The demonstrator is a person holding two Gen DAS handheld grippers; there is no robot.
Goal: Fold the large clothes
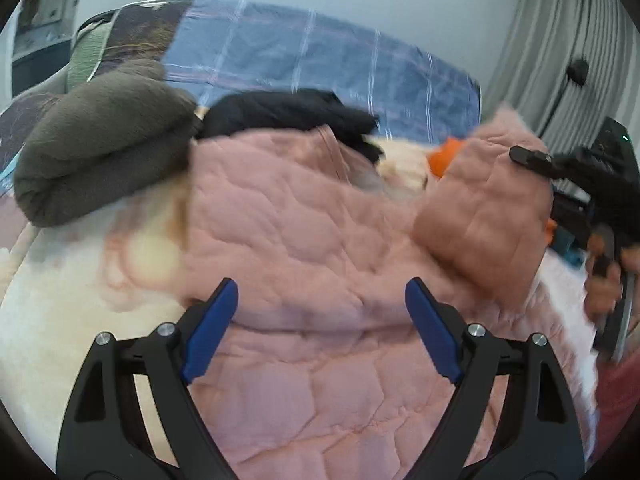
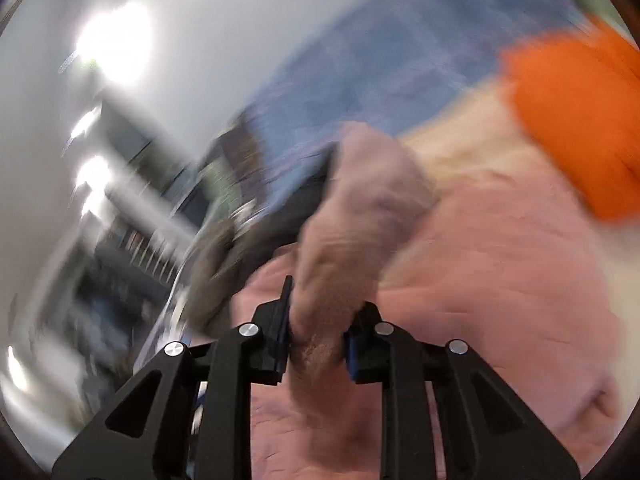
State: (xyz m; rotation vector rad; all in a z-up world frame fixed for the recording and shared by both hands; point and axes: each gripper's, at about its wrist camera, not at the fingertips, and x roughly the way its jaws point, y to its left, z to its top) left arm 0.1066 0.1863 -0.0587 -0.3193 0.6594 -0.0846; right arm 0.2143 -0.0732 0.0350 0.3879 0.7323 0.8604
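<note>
Pink quilted garment (image 1: 320, 216) pinched by right gripper (image 2: 316, 344); left gripper (image 1: 322, 328) spread

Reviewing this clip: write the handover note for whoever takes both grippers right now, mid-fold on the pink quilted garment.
Left gripper: open, holding nothing, hanging over the pink quilted garment.
Right gripper: shut on a bunched edge of the same garment; in the left wrist view that part is lifted over the spread body.
Around it: grey folded cloth, black garment and an orange item behind, on the blue plaid bedding.
Done: one flap gripped and raised.
Left: probably lay the flap down, then finish the remaining folds. The right wrist view is blurred.
</note>
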